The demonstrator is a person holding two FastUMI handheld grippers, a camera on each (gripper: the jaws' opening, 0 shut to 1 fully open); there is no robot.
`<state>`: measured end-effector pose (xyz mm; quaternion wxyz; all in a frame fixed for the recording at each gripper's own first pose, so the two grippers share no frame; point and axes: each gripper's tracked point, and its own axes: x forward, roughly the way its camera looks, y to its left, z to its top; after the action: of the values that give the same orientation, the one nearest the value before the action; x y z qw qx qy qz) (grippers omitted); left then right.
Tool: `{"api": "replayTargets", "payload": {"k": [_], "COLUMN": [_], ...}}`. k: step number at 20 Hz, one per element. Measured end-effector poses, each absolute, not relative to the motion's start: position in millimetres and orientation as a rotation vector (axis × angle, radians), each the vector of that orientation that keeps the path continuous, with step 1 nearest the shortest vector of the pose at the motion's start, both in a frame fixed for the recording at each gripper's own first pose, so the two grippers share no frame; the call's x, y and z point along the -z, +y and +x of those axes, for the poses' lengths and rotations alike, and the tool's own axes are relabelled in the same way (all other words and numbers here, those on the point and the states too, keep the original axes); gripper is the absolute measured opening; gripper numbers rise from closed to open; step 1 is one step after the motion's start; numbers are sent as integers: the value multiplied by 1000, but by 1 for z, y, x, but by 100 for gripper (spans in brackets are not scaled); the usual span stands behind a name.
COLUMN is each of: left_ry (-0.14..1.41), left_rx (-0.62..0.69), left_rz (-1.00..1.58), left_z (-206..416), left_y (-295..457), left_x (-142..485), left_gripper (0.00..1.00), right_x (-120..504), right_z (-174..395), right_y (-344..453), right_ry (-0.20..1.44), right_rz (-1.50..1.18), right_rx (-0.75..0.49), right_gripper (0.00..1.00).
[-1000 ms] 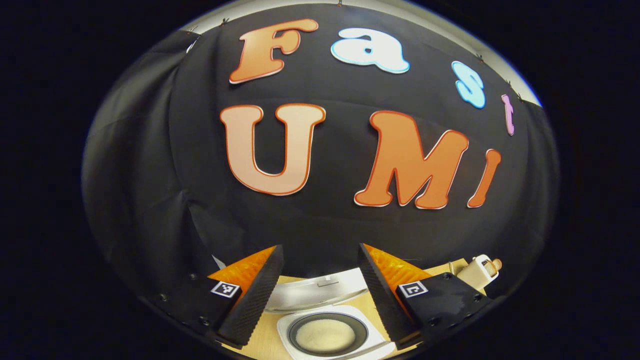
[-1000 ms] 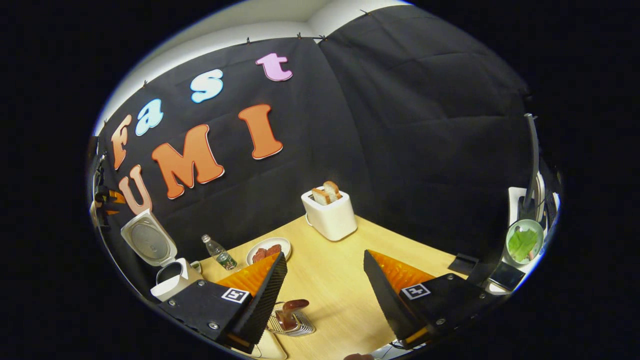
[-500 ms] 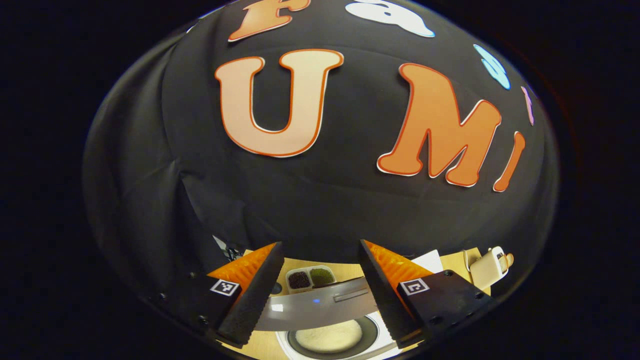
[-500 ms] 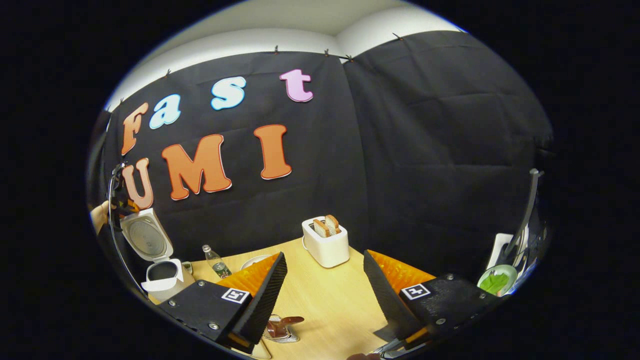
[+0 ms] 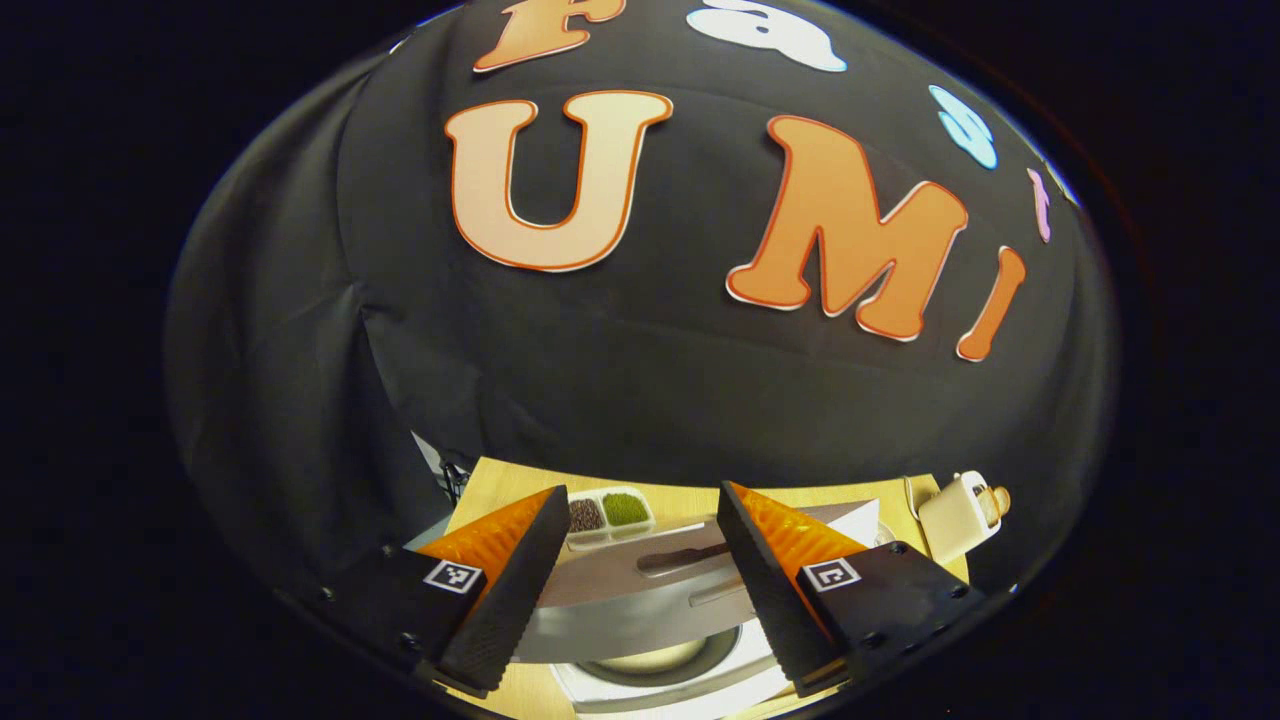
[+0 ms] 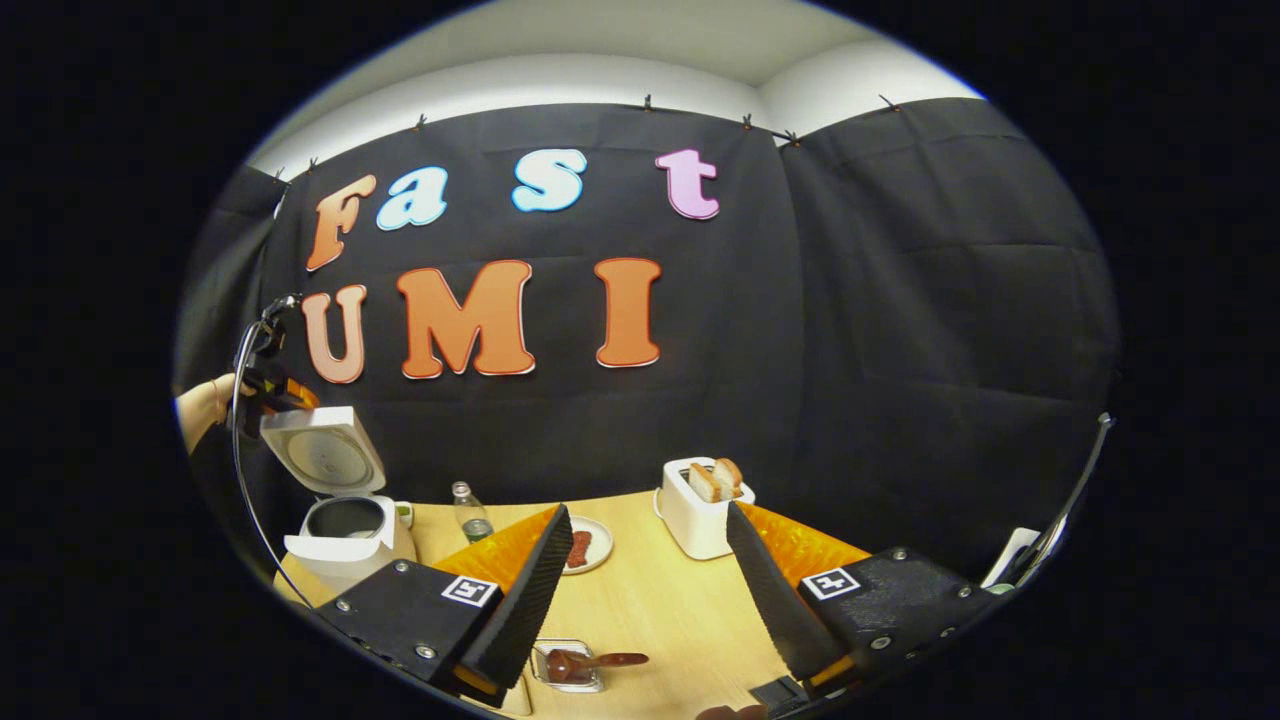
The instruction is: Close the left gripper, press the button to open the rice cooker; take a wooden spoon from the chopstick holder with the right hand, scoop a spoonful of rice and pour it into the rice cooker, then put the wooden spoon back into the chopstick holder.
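Note:
My left gripper (image 5: 642, 492) stands open just above the rice cooker's lid (image 5: 640, 590), which tilts over the pot (image 5: 650, 662) with pale rice inside. In the right gripper view the white rice cooker (image 6: 350, 545) stands at the left of the table, its lid (image 6: 325, 455) half raised. There a hand holds the left gripper (image 6: 270, 385) against the lid's top edge. My right gripper (image 6: 648, 512) is open and holds nothing. Below it, the brown wooden spoon (image 6: 590, 661) lies in the small chopstick holder (image 6: 560, 668).
A two-compartment dish (image 5: 605, 512) of dark and green grains sits behind the cooker. On the wooden table (image 6: 660, 600) stand a small bottle (image 6: 468, 510), a plate of sausage slices (image 6: 582, 548) and a white toaster (image 6: 700, 495) holding bread.
The cooker's lid has swung down from upright to half lowered, with the left gripper following it. The right gripper view has lifted and turned left; the spoon stays in its holder.

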<state>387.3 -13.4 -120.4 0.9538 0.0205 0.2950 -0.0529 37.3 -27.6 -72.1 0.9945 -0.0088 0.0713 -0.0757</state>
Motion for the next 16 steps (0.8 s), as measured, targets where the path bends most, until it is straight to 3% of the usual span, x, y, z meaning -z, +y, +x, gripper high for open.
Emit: {"api": "replayTargets", "payload": {"k": [12,13,14,16], "left_ry": [597,588,576,555], "left_rx": [27,14,5,-10], "left_rz": [61,60,62,75], "left_z": [254,251,248,245], "left_y": [-26,-26,-27,-27], "left_x": [243,245,246,251], "left_gripper": [100,100,100,100], "right_x": [96,101,105,115], "right_z": [24,24,23,21], "right_y": [7,7,7,7], "right_ry": [205,215,227,254], "right_rz": [-20,-17,-11,-7], "right_rx": [-64,-73,-82,-97], "right_gripper": [95,100,95,95]}}
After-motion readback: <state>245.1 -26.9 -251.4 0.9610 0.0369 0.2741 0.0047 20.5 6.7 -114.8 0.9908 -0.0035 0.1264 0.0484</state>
